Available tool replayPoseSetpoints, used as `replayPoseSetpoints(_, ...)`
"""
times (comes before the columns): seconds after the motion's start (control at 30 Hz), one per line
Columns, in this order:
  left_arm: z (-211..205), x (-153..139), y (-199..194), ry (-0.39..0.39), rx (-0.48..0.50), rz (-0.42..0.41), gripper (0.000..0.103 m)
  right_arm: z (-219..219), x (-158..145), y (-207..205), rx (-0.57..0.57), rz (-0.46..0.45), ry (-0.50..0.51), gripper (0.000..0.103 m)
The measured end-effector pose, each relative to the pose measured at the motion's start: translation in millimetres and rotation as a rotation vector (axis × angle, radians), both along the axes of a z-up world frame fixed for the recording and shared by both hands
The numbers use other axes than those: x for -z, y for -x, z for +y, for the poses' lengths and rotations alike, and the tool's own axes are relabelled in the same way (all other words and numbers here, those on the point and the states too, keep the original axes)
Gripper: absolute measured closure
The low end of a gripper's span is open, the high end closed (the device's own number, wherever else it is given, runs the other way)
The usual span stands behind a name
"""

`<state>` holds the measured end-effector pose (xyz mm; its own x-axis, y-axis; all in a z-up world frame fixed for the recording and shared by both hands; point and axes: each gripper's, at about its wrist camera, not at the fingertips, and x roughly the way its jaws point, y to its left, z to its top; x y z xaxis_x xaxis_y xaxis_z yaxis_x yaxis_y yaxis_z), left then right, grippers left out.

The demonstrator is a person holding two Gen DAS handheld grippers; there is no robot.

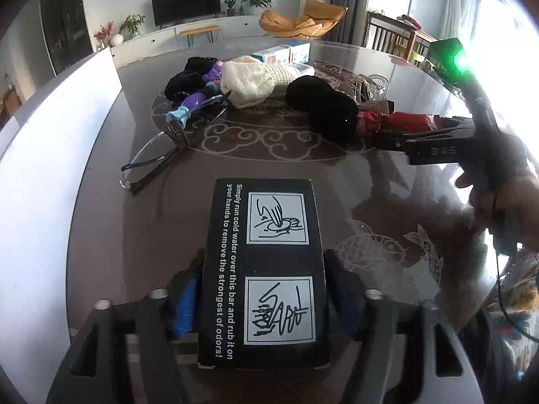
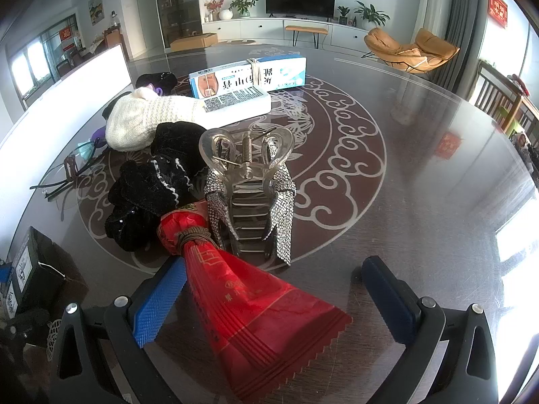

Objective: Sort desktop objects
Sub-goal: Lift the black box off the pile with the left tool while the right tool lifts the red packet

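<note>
The black box [image 1: 266, 269] printed with white instructions lies on the dark glass table [image 1: 337, 181], close to its near edge, and it sits between the fingers of the left gripper [image 1: 266, 299]. The blue pads flank its two long sides, but whether they press on it or stand just off it I cannot tell from this angle. If the pads are only grazing it, a lift would likely let the smooth card slide out, or tip it forward, since the fingers reach only the near half. The right gripper [image 2: 269, 306] stands open around the tail of a red foil packet [image 2: 249, 303]; the left pad looks close against the foil while the right pad is well apart from it. Closing there could merely pinch the crinkled foil, so the packet might swing or slip. Its tied neck lies just beside a rhinestone hair clip [image 2: 252, 198] and against a black fuzzy cloth [image 2: 151, 195], so dragging it out may pull those along. Farther back, a cream knitted piece [image 2: 141, 121], a blue and white carton [image 2: 249, 74] and a pair of glasses [image 1: 155, 161] lie tangled near one another, and a careless sweep could scatter them across the slick glass.
</note>
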<state>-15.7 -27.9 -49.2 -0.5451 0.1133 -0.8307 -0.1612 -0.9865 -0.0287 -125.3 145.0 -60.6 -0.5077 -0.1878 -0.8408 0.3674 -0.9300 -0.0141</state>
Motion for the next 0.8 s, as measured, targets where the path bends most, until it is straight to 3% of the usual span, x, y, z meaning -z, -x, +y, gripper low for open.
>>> replayPoseSetpoints(0.1, -8, 2, -3, 0.003, -0.019, -0.001, 0.025, 13, -8, -3, -0.062, -0.116, 0.033, 0.000)
replayPoseSetpoints(0.17, -12, 2, -4, 0.002, -0.017, 0.005, 0.023, 27, -15, -7, -0.066, -0.138, 0.082, 0.000)
replayPoseSetpoints(0.37, -7, 1, 3, 0.004, -0.009, 0.010, 0.023, 26, -35, -4, -0.117, -0.099, 0.042, 0.000)
replayPoseSetpoints(0.5, -6, -3, 6, 0.023, -0.009, 0.024, 0.023, -13, -47, -6, -0.260, -0.058, 0.048, 0.002)
replayPoseSetpoints(0.53, -6, -3, 8, 0.025, -0.012, 0.026, 0.023, -21, -46, -6, -0.282, -0.060, 0.025, 0.006)
replayPoseSetpoints(0.6, -7, -3, 12, 0.015, -0.010, 0.024, 0.024, -43, -32, -3, -0.319, -0.106, -0.076, 0.027)
replayPoseSetpoints(0.67, -6, -4, 14, -0.006, 0.006, 0.029, 0.044, -50, -17, 1, -0.325, -0.203, -0.111, 0.073)
replayPoseSetpoints(0.73, -6, -5, 13, 0.016, 0.002, 0.043, 0.045, -48, -20, -3, -0.315, -0.202, -0.104, 0.081)
replayPoseSetpoints(0.8, -10, -6, 9, -0.030, -0.002, 0.044, 0.045, -44, -26, -8, -0.295, -0.218, -0.081, 0.081)
